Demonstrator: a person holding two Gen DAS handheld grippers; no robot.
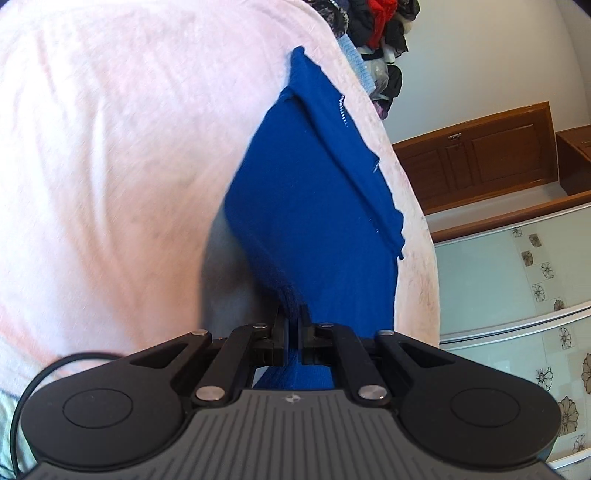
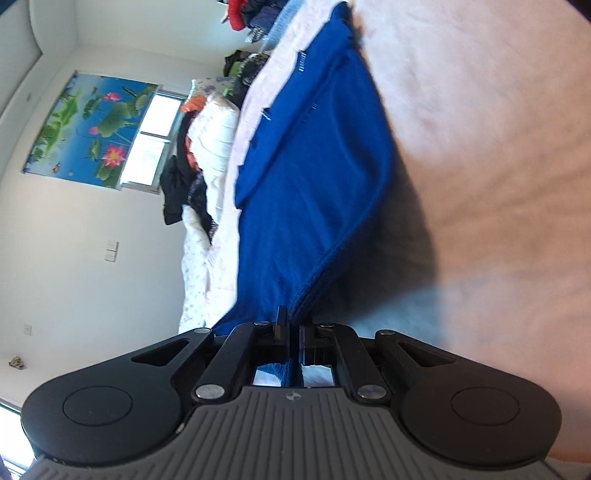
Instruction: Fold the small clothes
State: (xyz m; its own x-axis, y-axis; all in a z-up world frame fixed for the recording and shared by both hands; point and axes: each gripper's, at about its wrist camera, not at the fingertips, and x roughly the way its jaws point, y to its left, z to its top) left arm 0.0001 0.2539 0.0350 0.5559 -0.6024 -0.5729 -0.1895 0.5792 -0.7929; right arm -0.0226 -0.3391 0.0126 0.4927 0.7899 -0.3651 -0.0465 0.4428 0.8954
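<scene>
A bright blue knitted garment (image 1: 310,192) lies stretched over a pale pink bed sheet (image 1: 110,147). My left gripper (image 1: 294,325) is shut on its near edge, and the cloth runs between the jaws and away from the camera. In the right wrist view the same blue garment (image 2: 314,177) spreads out ahead on the pink sheet (image 2: 480,147), with a folded layer on top. My right gripper (image 2: 294,325) is shut on another near edge of it, the blue fabric pinched between the pads. Both views are rolled sideways.
A pile of dark and red clothes (image 1: 376,33) sits at the far end of the bed. Wooden cabinets (image 1: 480,155) and floral tiled panels (image 1: 517,277) stand beside the bed. White bedding with dark clothes (image 2: 207,155), a lotus wall picture (image 2: 88,129) and a window (image 2: 151,140) are beyond the bed.
</scene>
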